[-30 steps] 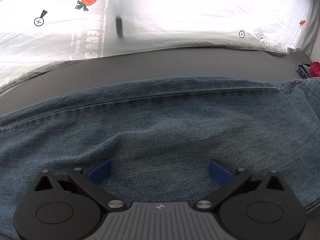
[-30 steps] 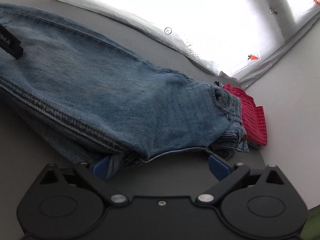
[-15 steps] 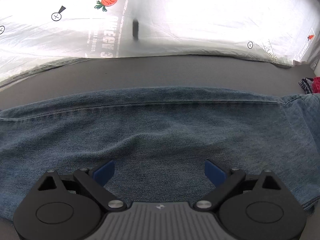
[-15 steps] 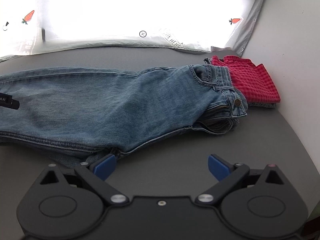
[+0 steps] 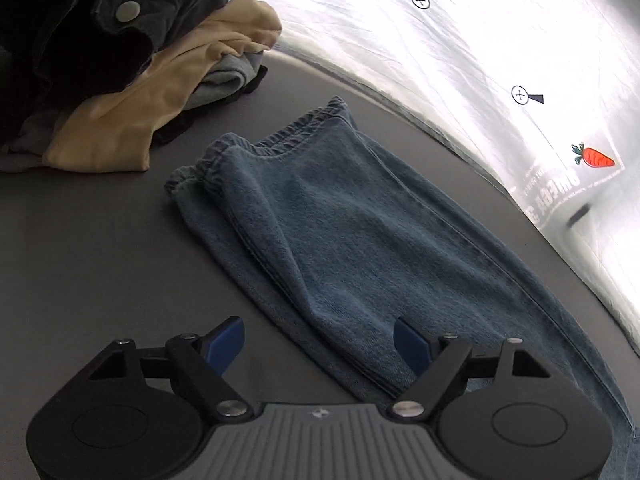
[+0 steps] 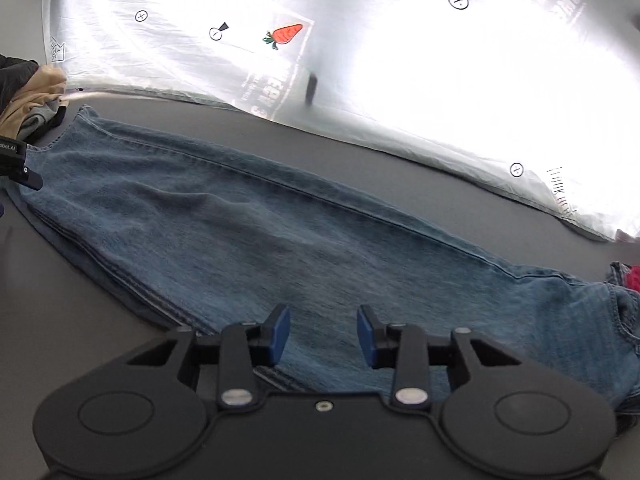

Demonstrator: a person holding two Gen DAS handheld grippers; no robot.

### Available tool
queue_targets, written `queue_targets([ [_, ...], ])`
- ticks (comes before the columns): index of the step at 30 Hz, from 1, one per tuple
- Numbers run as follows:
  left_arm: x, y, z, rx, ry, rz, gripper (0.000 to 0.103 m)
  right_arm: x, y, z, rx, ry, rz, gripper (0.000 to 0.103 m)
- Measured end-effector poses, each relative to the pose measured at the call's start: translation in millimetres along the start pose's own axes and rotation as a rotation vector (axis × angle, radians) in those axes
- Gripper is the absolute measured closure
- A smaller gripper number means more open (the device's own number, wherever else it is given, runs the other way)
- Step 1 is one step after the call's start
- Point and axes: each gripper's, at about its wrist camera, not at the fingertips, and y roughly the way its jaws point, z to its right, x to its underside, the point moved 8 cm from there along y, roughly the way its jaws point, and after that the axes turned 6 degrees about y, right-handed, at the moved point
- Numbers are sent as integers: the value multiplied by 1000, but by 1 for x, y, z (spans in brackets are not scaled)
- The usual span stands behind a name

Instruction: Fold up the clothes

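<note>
Left wrist: my left gripper (image 5: 318, 342) is closing over the jeans (image 5: 340, 232) on the table (image 5: 80, 260), gripping nothing; pile (image 5: 100, 80) cut off. Right wrist: my right gripper (image 6: 322, 334) is closing above the denim, pads seemingly clear; waistband cropped.

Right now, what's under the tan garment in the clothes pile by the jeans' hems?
Under the tan garment a grey folded piece and something black poke out. A black jacket lies over its top. The rest is covered.

Jeans (image 6: 304, 240) waistband cut off at right edge, red cloth (image 6: 632, 278) barely showing — clothes pile (image 5: 100, 80) cropped top-left
</note>
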Motion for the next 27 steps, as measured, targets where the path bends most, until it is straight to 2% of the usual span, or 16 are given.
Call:
queue_targets([
  [3,-20,6,-16,-53,-10,50,20,9,24,-21,-16,-44,-72,66],
  [7,-45,26,-37,-176,-8,85,22,16,22,-24,-9,-79,-59,64],
  [8,-48,29,-44,-196,-34,98,29,18,20,-22,-8,-73,-57,61],
  [9,-50,31,-51,-192,-64,114,53,19,20,-20,-5,-60,-55,59],
  [10,-52,33,-54,-177,-83,120,65,20,19,-18,-3,-48,-57,57],
  [11,-53,35,-56,-160,-91,123,84,21,19,-16,-5,-39,-61,57],
  [13,-54,29,-54,-160,-64,156,89,20,19,-16,-3,-34,-71,57],
  [15,-53,20,-52,-176,-34,191,89,19,21,-17,5,-44,-85,57],
  [16,-50,19,-52,-186,-32,194,89,19,21,-17,9,-46,-95,57],
  [18,-45,22,-56,-208,-26,184,79,12,18,-19,-9,-26,-94,62],
  [22,-40,24,-63,-253,-8,166,60,-8,12,-35,-98,-20,-43,88],
  [23,-40,24,-65,-272,-7,158,43,-14,15,-43,-120,-29,-34,88],
  [24,-39,23,-67,-277,-15,158,31,-19,19,-50,-136,-35,-30,88],
  [25,-39,23,-69,-268,-33,166,30,-24,26,-57,-153,-35,-30,88],
  [27,-40,25,-69,-247,-40,174,20,-36,47,-72,-179,-19,-45,88],
])
